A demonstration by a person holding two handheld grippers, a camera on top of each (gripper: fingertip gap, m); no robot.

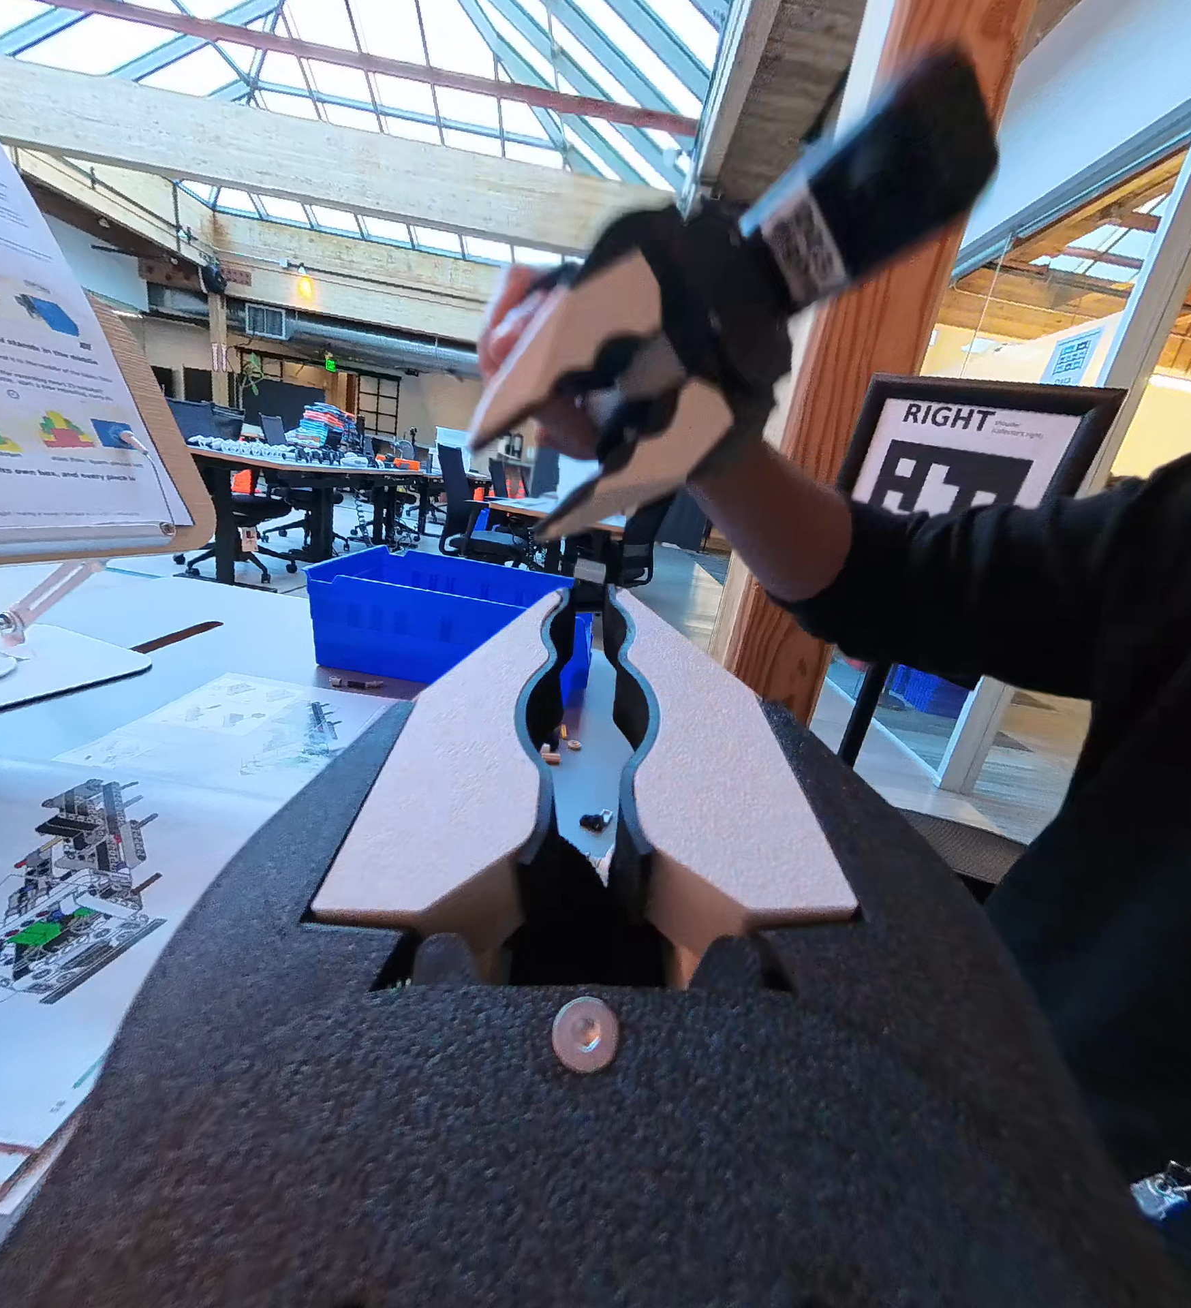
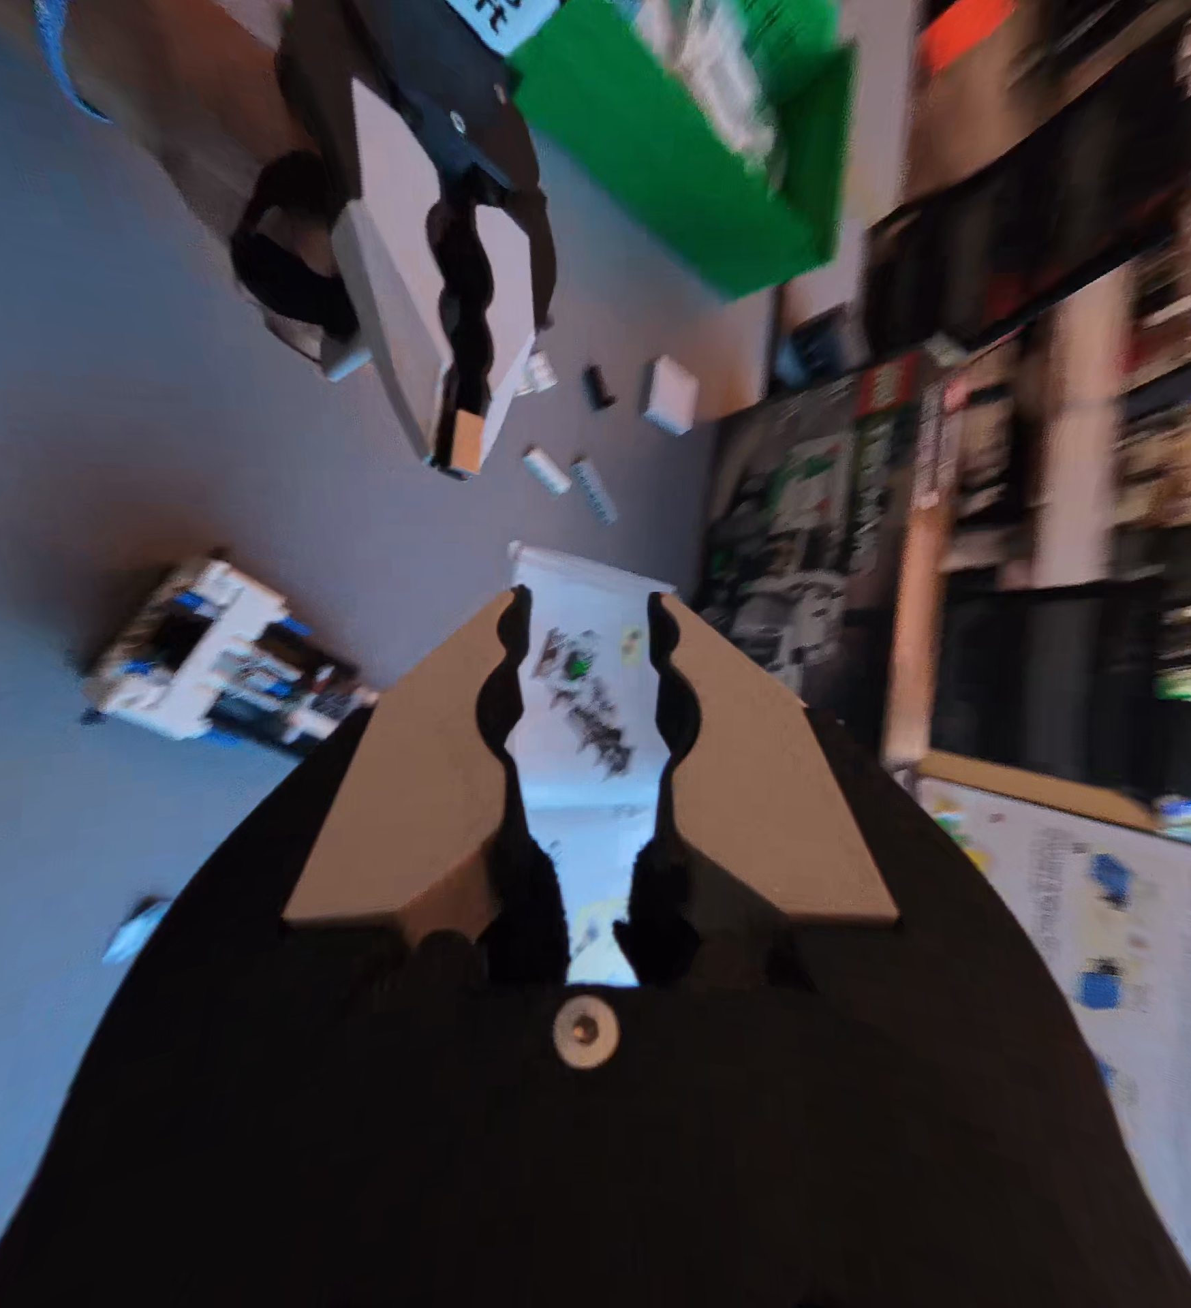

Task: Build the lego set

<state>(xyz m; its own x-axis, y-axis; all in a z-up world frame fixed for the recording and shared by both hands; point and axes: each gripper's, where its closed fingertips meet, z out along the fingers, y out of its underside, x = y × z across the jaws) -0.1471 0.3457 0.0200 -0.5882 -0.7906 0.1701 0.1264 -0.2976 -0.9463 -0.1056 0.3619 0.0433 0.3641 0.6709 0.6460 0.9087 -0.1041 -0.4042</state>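
My left gripper is shut on a small pale lego piece at its fingertips and holds it above the table. It also shows in the right wrist view, with the piece pinched at its tip. My right gripper is open and empty, pointing down over the instruction booklet. In the left wrist view the right gripper is blurred, raised just above and beyond the left fingertips. A partly built white and blue lego model lies on the table to the left.
Loose pieces and a white block lie near a green bin. A blue bin stands at the table's far side. The open booklet, a sheet on a stand and small pieces are close by. Spacing between my two grippers at the tips: around 6 cm.
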